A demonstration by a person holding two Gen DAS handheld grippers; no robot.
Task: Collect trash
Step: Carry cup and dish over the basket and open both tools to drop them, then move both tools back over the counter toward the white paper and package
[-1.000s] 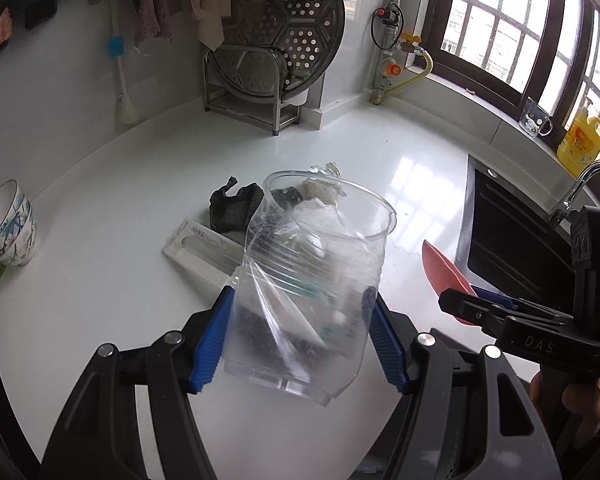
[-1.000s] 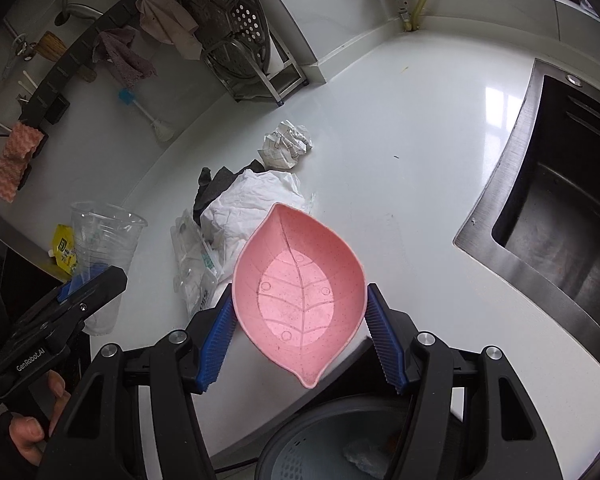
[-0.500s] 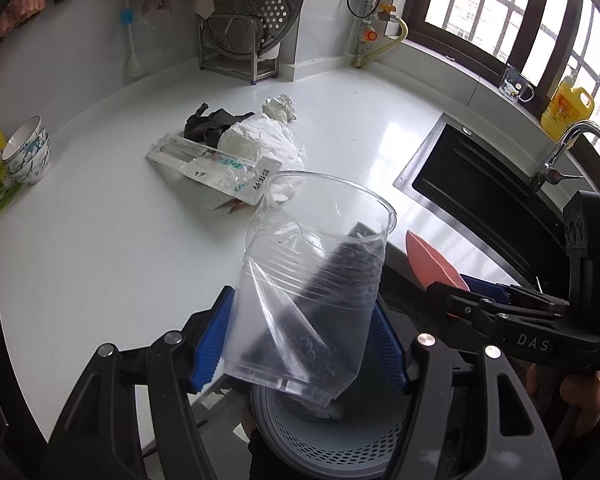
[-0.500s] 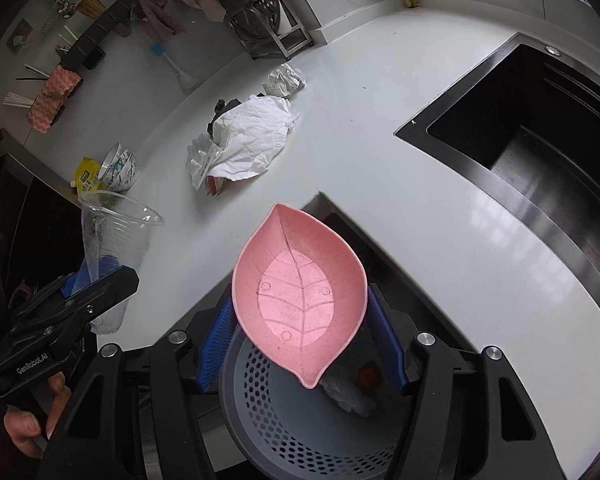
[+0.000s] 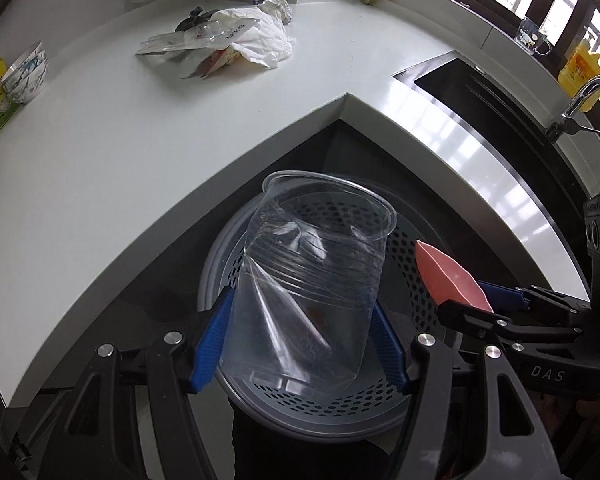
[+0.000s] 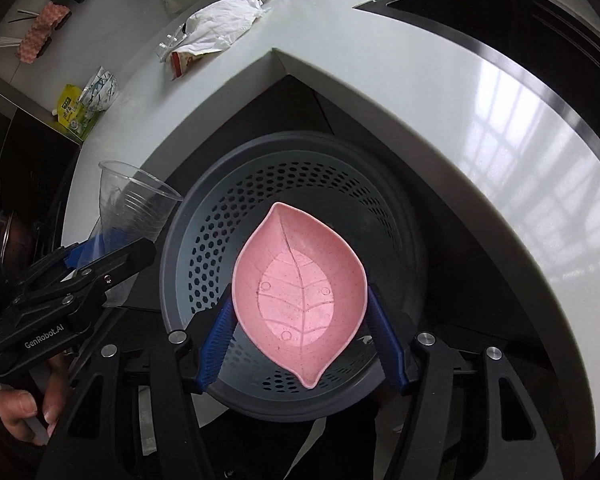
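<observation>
Clear plastic cup [image 5: 312,280] sits pinched in the left claw [image 5: 300,344] above the perforated grey bin [image 6: 204,240]; right claw [image 6: 300,348] pinches a pink leaf-shaped dish [image 6: 300,296]

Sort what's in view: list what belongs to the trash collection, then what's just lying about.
Job in hand:
clear plastic cup in the left gripper
pink leaf dish in the right gripper
grey perforated bin
crumpled wrappers on the counter

Lying about:
stacked bowls
sink
yellow bottle

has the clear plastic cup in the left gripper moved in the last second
Yes. The clear plastic cup was over the white countertop by the trash pile; now it has come back off the counter edge and hangs above the grey perforated bin.
</observation>
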